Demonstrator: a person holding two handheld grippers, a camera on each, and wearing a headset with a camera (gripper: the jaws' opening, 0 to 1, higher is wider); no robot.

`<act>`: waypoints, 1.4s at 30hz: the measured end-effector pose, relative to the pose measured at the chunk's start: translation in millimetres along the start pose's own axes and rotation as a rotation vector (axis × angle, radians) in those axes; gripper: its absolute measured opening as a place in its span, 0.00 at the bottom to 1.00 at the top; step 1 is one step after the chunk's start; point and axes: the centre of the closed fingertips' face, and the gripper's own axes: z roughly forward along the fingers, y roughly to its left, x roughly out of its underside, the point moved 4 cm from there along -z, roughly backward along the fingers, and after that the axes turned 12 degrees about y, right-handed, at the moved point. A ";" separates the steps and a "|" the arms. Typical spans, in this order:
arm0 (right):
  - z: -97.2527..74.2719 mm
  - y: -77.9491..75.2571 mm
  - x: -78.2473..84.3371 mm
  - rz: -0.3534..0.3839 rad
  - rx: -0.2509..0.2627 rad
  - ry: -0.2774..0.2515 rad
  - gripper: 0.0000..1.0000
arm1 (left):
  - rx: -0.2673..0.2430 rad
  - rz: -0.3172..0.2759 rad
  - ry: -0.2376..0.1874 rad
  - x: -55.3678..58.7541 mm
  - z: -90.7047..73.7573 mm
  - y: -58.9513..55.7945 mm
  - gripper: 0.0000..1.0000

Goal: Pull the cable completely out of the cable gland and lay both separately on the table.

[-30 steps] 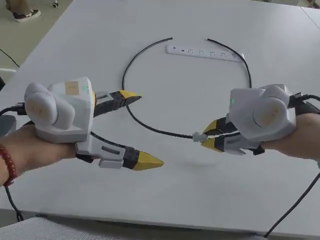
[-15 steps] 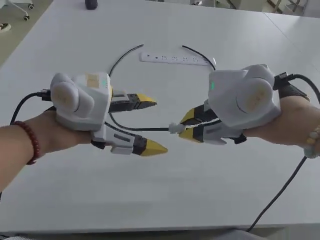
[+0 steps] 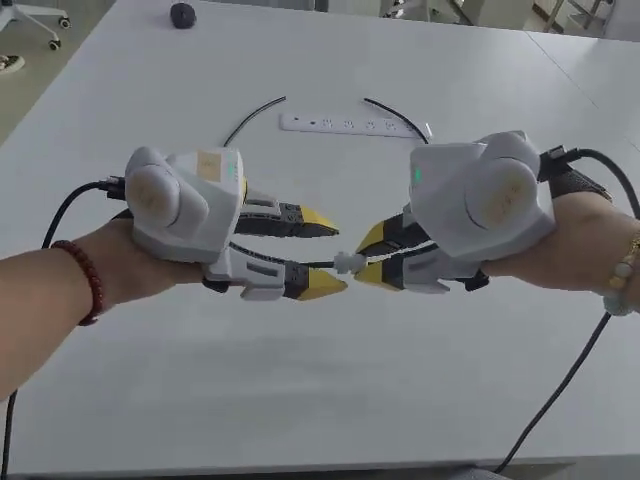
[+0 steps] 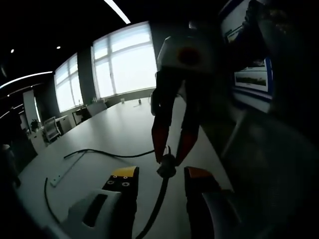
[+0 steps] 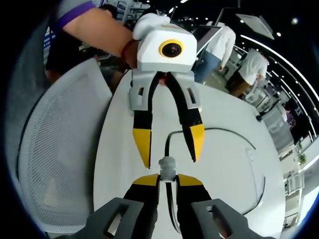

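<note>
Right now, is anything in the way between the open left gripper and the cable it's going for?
Nothing visible. The left gripper has its open jaws either side of the black cable, right beside the white gland pinched by the right gripper.

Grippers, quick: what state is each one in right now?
Left gripper: open, jaws either side of the cable, close to the cable gland.
Right gripper: shut on the cable gland.

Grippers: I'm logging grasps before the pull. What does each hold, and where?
Right gripper is shut on the gland, at its rear end. Left gripper is open astride the cable, holding nothing.
</note>
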 end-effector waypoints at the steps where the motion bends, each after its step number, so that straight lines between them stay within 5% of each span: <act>1: 0.4 -1.2 -0.1 0.000 0.000 -0.002 0.08 | 0.001 0.001 0.000 -0.1 0.0 0.1 0.37; 23: -10.8 1.9 -1.4 0.041 -0.038 -0.055 0.08 | 0.040 0.042 -0.035 -7.7 -0.7 -8.9 0.21; 42: -21.8 1.5 -4.4 0.035 -0.027 -0.080 0.08 | 0.005 0.113 -0.046 -18.6 -6.8 -10.4 0.17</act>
